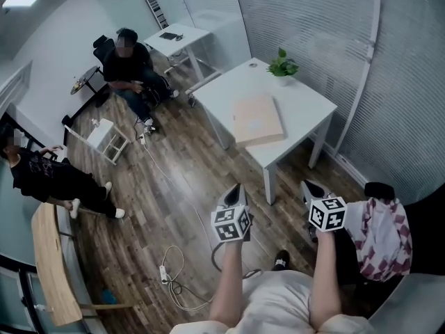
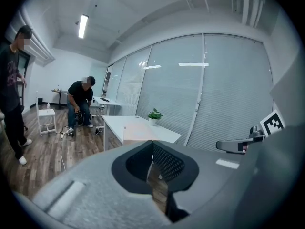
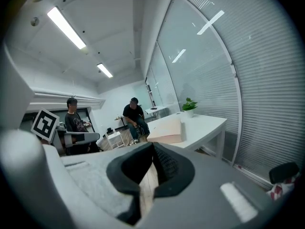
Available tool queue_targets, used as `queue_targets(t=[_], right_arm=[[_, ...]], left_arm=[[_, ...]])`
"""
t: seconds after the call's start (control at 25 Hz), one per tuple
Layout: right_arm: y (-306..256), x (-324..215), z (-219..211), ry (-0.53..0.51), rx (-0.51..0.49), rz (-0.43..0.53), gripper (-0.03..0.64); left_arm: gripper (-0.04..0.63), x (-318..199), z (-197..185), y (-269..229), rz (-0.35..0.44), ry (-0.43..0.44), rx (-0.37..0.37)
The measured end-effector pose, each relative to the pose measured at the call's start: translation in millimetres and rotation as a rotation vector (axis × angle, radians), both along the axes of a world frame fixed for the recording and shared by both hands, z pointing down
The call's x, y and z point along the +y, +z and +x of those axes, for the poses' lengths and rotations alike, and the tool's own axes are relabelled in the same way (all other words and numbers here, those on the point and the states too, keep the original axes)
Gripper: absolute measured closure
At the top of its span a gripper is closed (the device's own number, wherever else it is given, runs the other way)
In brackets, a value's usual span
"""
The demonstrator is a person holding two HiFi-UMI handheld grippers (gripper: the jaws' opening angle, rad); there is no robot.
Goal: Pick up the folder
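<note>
Since the folder (image 1: 257,119) lies flat, we judge it light and fairly stiff across its face. It is liable to sag or fall open if lifted by one corner, and its smooth cover may slip. We advise taking hold along the near edge, which lies close to the rim, one gripper toward each end.

Nearest us, the left gripper (image 1: 235,186) and the right gripper (image 1: 306,184) are both fully closed. Nothing sits between their jaws and they touch nothing. Both hang over the floor (image 1: 174,186), short of the tabletop (image 1: 306,99).

From the left gripper the folder lies at 1 o'clock, and from the right gripper at 11 o'clock, well apart from both. Beyond the folder, at 1 o'clock on the far corner, stands a potted plant (image 1: 282,64).
</note>
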State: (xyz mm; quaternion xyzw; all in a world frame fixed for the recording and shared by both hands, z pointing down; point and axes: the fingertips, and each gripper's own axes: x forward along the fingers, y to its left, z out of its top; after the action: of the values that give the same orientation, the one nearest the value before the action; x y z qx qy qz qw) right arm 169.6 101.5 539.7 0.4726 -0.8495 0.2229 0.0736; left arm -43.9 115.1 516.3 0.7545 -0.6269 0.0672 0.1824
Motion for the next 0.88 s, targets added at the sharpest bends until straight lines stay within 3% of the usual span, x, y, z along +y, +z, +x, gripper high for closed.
queue_targets(t=[0.32, 0.6, 0.88], right_arm=[[2.0, -37.1, 21.1, 0.007, -0.035, 0.0, 0.615], [18.9, -35.6, 3.3, -0.027, -0.058, -0.056, 0.615], [15.7, -52.8, 3.9, -0.036, -0.057, -0.042, 0.615]], left_arm=[[0.589, -22.1, 12.4, -2.9, 0.016, 0.001, -0.038], [0.589, -20.4, -7.4, -2.1, -0.006, -0.051, -0.059], [0.589, -33.8, -10.3, -4.6, 0.004, -0.062, -0.068]])
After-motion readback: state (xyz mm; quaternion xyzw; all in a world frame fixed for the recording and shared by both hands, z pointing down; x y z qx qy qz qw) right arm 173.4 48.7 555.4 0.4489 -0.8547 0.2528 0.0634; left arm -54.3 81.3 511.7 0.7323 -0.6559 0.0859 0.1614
